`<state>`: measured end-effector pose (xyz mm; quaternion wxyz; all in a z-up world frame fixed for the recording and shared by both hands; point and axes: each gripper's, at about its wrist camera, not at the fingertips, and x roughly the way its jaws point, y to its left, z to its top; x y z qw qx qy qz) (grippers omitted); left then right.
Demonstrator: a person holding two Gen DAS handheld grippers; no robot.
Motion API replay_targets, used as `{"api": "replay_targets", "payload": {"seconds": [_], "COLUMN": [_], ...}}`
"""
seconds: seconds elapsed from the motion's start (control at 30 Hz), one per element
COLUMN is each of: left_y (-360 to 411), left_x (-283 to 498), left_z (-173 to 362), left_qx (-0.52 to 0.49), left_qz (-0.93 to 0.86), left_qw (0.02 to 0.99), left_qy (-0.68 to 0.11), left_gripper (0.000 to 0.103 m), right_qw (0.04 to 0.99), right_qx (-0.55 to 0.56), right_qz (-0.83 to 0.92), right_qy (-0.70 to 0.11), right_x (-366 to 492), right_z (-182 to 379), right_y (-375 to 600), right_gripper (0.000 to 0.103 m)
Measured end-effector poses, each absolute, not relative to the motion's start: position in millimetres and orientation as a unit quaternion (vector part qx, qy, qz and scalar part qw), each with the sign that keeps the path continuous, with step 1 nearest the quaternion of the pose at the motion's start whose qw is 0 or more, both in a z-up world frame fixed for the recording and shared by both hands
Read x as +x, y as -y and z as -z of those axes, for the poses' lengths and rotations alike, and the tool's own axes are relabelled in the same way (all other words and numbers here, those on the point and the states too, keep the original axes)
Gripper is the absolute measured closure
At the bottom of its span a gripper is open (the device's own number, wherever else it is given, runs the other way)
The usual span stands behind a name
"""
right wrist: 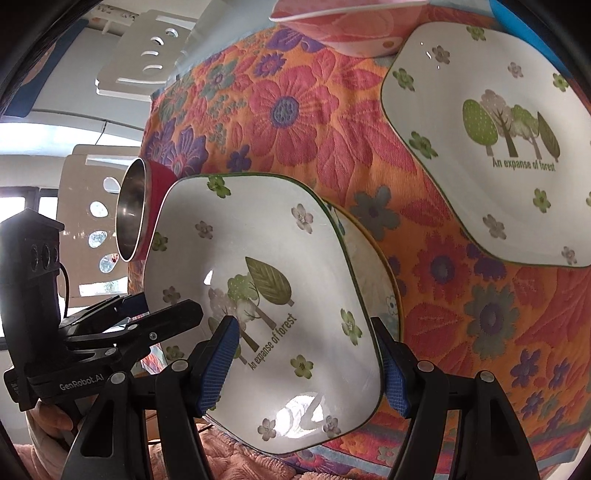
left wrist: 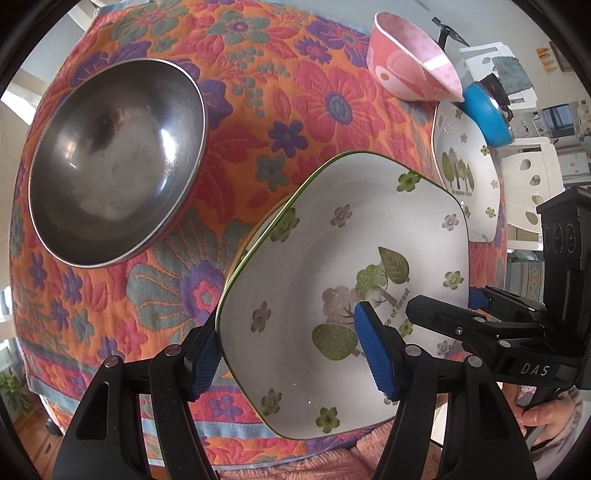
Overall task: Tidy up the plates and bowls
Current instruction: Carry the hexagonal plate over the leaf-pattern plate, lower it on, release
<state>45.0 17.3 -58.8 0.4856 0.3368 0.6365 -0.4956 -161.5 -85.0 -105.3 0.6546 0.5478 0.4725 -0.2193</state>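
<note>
A white square plate with green rim and forest print [left wrist: 343, 295] [right wrist: 266, 295] is held between both grippers above the table's near edge, over a yellow-rimmed dish [left wrist: 255, 229] [right wrist: 373, 266]. My left gripper [left wrist: 291, 354] straddles its left rim, one finger [left wrist: 376, 354] inside, one outside. My right gripper [right wrist: 306, 365] straddles the opposite rim; it also shows in the left wrist view [left wrist: 461, 314]. A second forest plate [left wrist: 465, 170] [right wrist: 491, 147] lies on the cloth. A steel bowl [left wrist: 114, 162] [right wrist: 131, 214], a pink bowl [left wrist: 410, 59] [right wrist: 343, 26] and a blue bowl [left wrist: 487, 114] stand around.
A flowered orange cloth [left wrist: 288, 103] [right wrist: 295, 110] covers the table. White chairs [left wrist: 532, 184] [right wrist: 147, 48] stand beyond the far side. The left gripper's body [right wrist: 44, 295] shows in the right wrist view.
</note>
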Motion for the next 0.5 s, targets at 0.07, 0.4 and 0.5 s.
{"api": "replay_targets", "payload": {"seconds": [0.07, 0.4, 0.5], "left_y": [-17.5, -15.8, -15.6], "left_x": [40.5, 29.1, 25.2], "left_z": [62.3, 72.4, 75.0], "left_qx": [0.343, 0.359, 0.362], "left_qz": [0.493, 0.485, 0.483], "left_qw": [0.483, 0.474, 0.472], "left_qy": [-0.637, -0.641, -0.642], "left_gripper": [0.038, 0.039, 0.039], "right_qw": [0.647, 0.635, 0.633], "right_qx": [0.549, 0.561, 0.564], "right_qz": [0.22, 0.224, 0.226], "right_qy": [-0.481, -0.481, -0.479], "right_x": [-160.8, -165.4, -166.6], "right_z": [109.8, 116.5, 115.7], "right_y": [83.4, 83.3, 83.1], "right_gripper": [0.034, 0.034, 0.034]}}
